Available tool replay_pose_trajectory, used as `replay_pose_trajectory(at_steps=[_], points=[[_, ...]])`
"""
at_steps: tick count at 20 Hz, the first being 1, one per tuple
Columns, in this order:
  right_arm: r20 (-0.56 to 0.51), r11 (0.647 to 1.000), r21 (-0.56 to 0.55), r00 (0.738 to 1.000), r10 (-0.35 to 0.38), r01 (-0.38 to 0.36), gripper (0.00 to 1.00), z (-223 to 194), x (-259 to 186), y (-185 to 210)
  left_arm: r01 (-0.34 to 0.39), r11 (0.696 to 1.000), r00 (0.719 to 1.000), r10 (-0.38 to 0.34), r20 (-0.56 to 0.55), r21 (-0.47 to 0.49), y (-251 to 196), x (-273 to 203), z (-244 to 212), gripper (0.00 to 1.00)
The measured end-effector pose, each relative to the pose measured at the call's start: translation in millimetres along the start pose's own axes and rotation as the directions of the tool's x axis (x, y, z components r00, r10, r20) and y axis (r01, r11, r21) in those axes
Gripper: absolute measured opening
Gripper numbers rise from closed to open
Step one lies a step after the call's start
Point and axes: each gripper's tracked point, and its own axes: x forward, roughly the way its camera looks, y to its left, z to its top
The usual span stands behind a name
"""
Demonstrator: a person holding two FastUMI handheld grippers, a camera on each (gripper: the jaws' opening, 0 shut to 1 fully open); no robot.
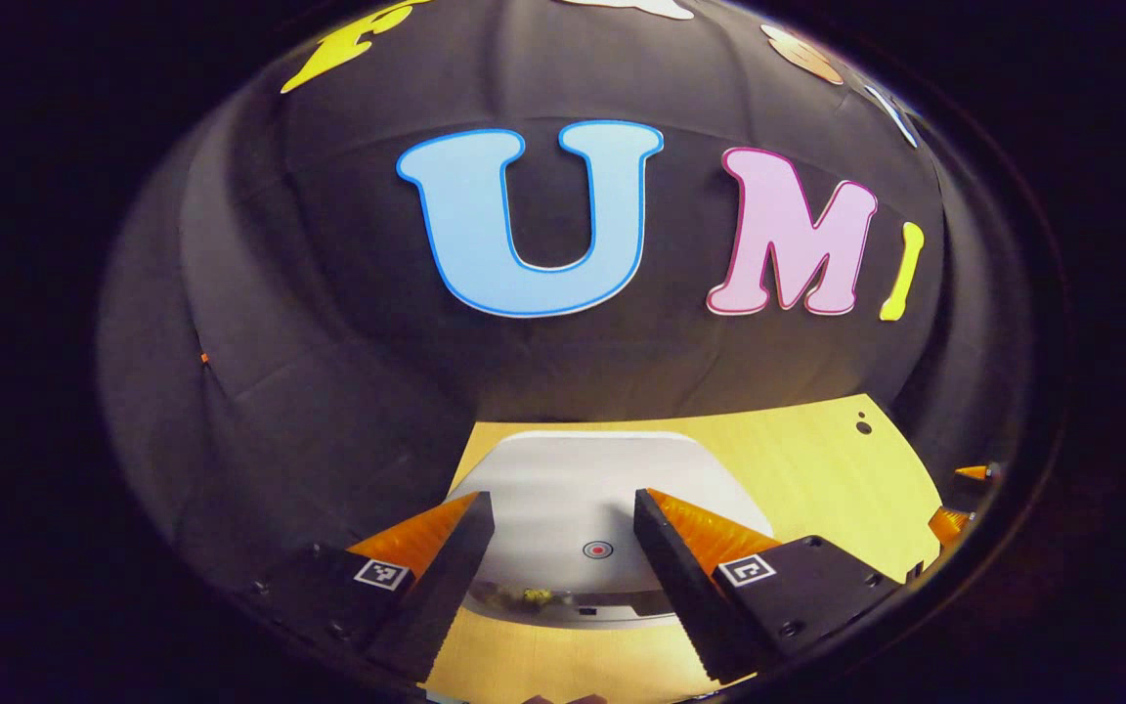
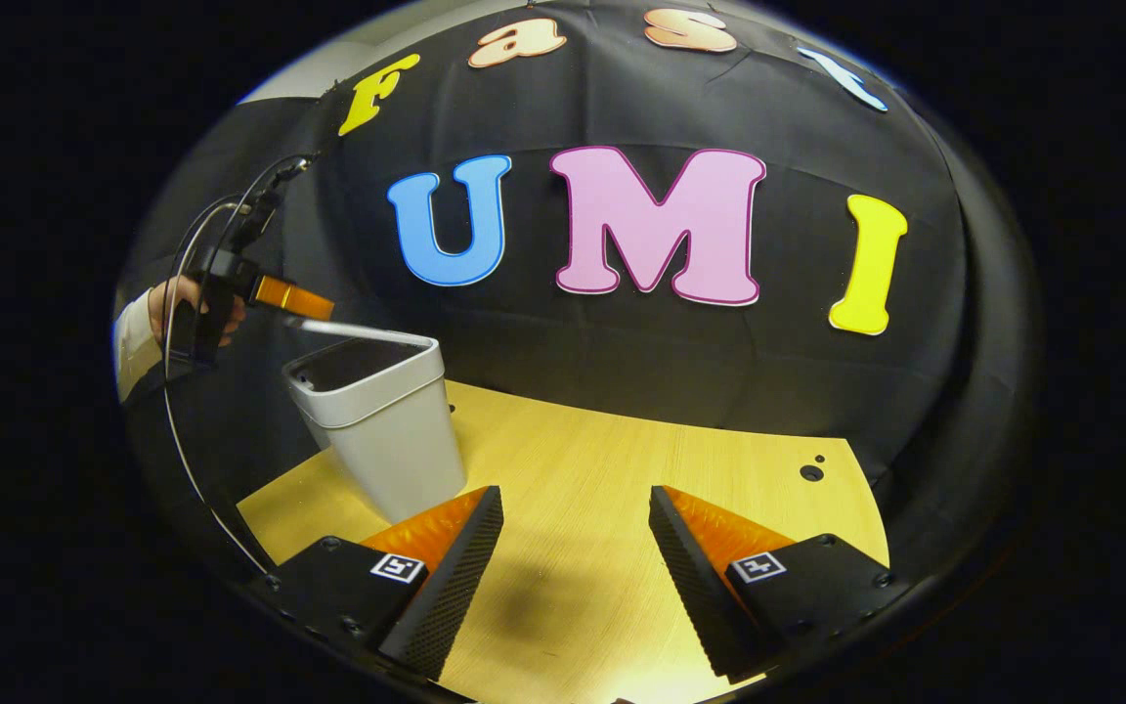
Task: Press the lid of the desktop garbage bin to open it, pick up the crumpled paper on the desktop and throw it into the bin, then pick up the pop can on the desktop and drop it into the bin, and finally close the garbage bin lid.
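Observation:
The white desktop bin (image 2: 382, 430) stands on the wooden table at the left of the right gripper view. Its lid (image 2: 363, 332) is tilted up a little, with a dark gap under it. My left gripper (image 2: 314, 305), held by a hand (image 2: 194, 311), hovers just over the lid. In the left gripper view the lid (image 1: 563, 489), marked with a red dot, lies right below my open left gripper (image 1: 563, 497). Something yellowish (image 1: 534, 594) shows in the slit at the lid's near edge. My right gripper (image 2: 577, 494) is open over bare table to the right of the bin, holding nothing.
The light wooden table (image 2: 612, 460) stretches from the bin to the black cloth wall behind it. Two small holes (image 2: 810, 472) sit near its far right corner. A thin cable (image 2: 172, 420) loops down from the left gripper beside the bin.

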Motion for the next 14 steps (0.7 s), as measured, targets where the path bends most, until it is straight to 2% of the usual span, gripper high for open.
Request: replay_pose_trajectory(at_steps=[4,6,7,8,12,14], points=[[0.001,1.0,0.008,1.0,0.008,-0.008,0.97,-0.6,1.2,3.8,0.062,0.998,0.985,-0.058,-0.164,0.019,-10.5,11.0,-42.9,1.0],[0.007,1.0,-0.005,1.0,0.005,-0.005,0.97,0.3,-0.6,4.4,0.079,0.995,0.985,-0.068,-0.158,0.066,-12.0,11.7,-41.8,1.0],[0.011,1.0,-0.007,1.0,0.006,-0.006,0.97,0.9,-1.4,5.6,0.089,0.992,0.984,-0.074,-0.161,0.086,-12.3,12.6,-42.9,0.97],[0.011,1.0,-0.007,1.0,0.008,-0.007,0.97,-0.2,-1.7,5.6,0.102,0.99,0.982,-0.086,-0.167,0.092,-13.5,15.4,-42.4,0.99],[0.005,1.0,-0.009,1.0,0.015,-0.015,0.97,-2.8,-2.8,10.0,0.133,0.985,0.977,-0.111,-0.182,0.111,-17.0,20.3,-46.2,0.97],[0.004,1.0,-0.013,1.0,0.015,-0.015,0.97,-3.6,-4.5,12.3,0.139,0.984,0.978,-0.119,-0.174,0.112,-20.1,22.0,-43.1,0.9]])
